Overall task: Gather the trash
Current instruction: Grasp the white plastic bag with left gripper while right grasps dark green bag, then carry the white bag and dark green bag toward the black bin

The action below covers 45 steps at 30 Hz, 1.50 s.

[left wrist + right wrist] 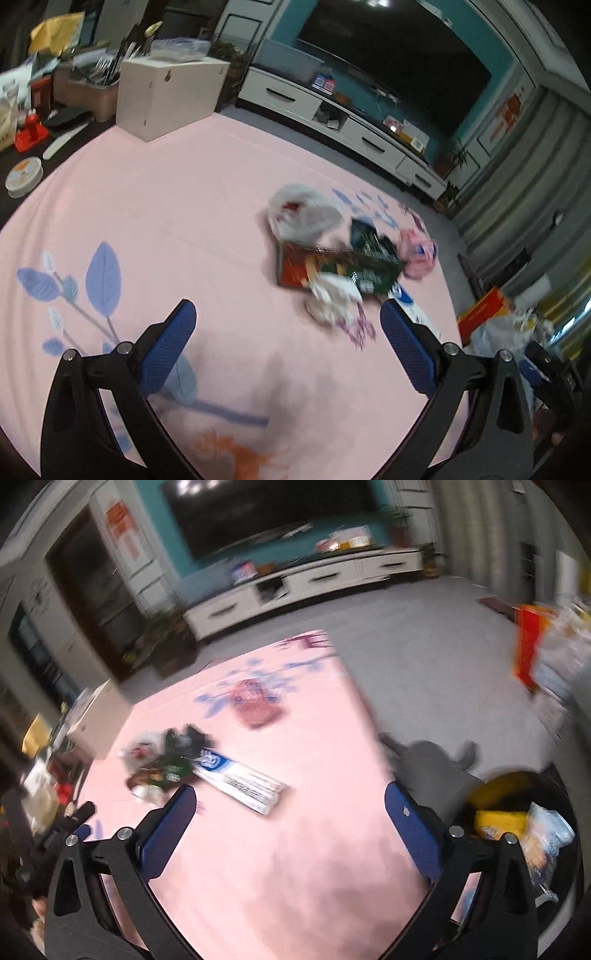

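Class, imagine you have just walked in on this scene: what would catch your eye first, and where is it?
First, the heap of litter on the pink tablecloth: a red and green snack box, a white plastic bag behind it and crumpled tissue in front. Next, a long white and blue box lying beside the heap. Beside the table's right edge, a dark bin already holds wrappers.

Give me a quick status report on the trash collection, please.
Left hand-held gripper open, empty. Right hand-held gripper open, empty. Trash pile on pink tablecloth, untouched; bin at table's edge, partly filled. Nothing in the way.
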Each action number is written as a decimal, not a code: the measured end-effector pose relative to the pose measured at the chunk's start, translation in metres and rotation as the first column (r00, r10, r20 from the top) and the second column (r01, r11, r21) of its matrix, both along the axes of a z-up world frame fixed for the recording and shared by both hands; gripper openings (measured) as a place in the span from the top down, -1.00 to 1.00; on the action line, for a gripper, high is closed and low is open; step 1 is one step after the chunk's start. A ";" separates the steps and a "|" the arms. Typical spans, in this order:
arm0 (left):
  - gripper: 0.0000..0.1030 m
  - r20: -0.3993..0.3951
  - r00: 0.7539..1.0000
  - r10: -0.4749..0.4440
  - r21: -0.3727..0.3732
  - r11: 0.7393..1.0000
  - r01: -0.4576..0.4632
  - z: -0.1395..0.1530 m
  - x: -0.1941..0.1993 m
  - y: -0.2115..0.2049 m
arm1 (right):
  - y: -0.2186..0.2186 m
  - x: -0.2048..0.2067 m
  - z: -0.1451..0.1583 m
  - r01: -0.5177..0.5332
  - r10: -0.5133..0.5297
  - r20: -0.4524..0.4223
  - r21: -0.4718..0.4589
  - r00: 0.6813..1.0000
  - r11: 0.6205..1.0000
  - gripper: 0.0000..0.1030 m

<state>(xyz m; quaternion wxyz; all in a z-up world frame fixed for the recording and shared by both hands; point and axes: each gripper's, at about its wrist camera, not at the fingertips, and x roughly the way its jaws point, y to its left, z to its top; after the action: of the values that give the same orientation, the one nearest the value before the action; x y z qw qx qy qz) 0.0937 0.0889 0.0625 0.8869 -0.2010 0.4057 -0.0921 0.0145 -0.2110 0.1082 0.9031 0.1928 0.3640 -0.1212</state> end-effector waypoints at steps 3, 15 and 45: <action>-0.91 -0.007 0.999 -0.033 -0.034 0.999 0.032 0.000 0.027 0.000 | 0.025 0.066 -0.003 -0.068 0.070 -0.035 0.059 0.997 0.996 -0.94; -0.90 0.011 1.000 -0.006 -0.157 0.988 0.007 -0.018 0.125 0.006 | 0.073 0.189 -0.079 -0.178 0.193 -0.165 0.102 0.967 0.979 -0.90; 0.70 -0.070 0.996 -0.057 0.028 0.998 0.059 -0.015 0.083 -0.023 | 0.137 0.097 -0.080 -0.450 0.438 -0.190 -0.026 0.879 0.893 0.04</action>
<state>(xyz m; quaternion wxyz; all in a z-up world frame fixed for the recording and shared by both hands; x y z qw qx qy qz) 0.1766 0.0659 0.0470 0.8721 -0.1790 0.4432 -0.1045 0.1117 -0.0738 0.0286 0.8767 0.0610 0.4735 0.0596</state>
